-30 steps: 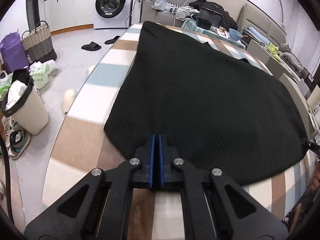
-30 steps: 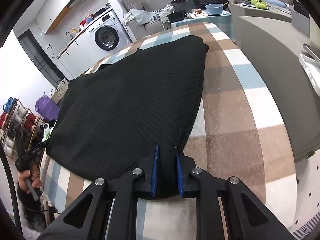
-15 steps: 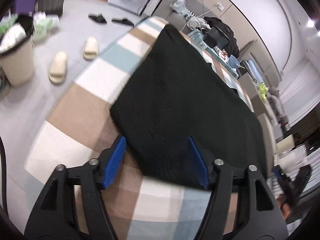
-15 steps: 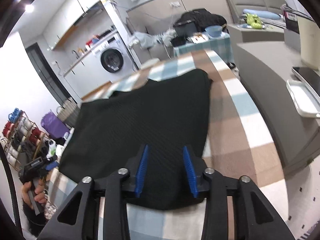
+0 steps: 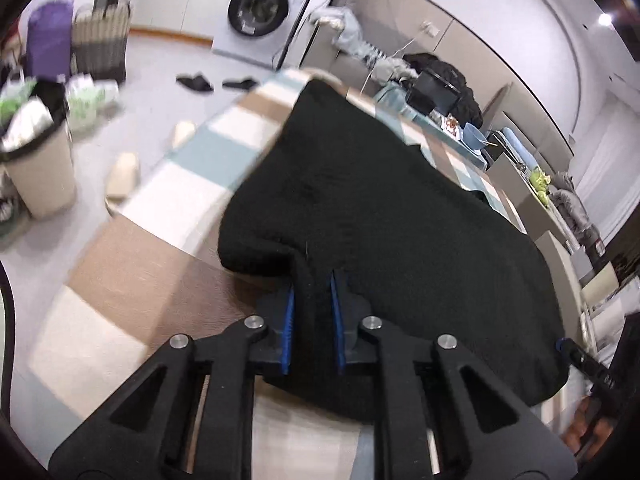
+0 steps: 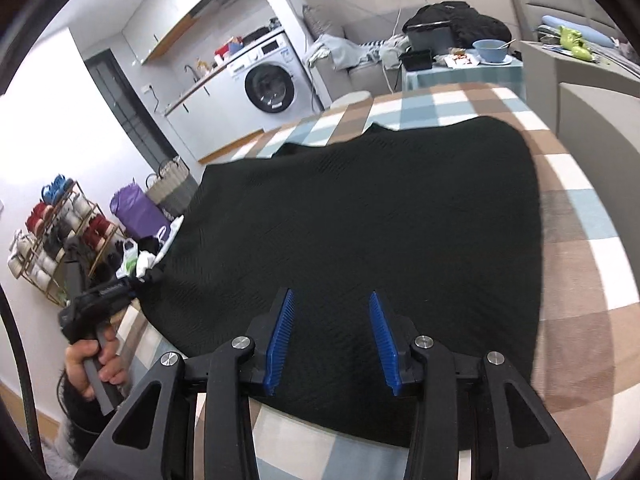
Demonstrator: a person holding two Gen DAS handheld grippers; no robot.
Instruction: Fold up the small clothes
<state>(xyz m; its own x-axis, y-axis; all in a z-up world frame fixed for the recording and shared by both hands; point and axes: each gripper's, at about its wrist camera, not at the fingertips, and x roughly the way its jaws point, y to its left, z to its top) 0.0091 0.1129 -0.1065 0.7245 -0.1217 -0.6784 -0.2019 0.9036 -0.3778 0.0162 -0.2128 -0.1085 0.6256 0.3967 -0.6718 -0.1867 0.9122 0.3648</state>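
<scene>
A black knit garment [image 5: 384, 216] lies spread on the checked table [image 5: 136, 248]. My left gripper [image 5: 313, 286] is shut on a bunched fold of its near left edge, and the cloth there is lifted and puckered. In the right wrist view the same garment [image 6: 380, 216] lies flat. My right gripper [image 6: 331, 300] is open above its near edge, with the blue pads wide apart and nothing between them. The left gripper [image 6: 136, 282] shows at the garment's left corner, held by a hand.
The table's checked cloth [image 6: 580, 280] is bare to the right of the garment. A bin [image 5: 36, 160], slippers [image 5: 124, 172], a washing machine [image 5: 260, 12] and baskets stand on the floor to the left. A shoe rack [image 6: 60, 240] stands by the wall.
My left gripper went from shut to wide open, then closed on the garment's near left edge and lifted it. My right gripper opened wider and rose above the near edge.
</scene>
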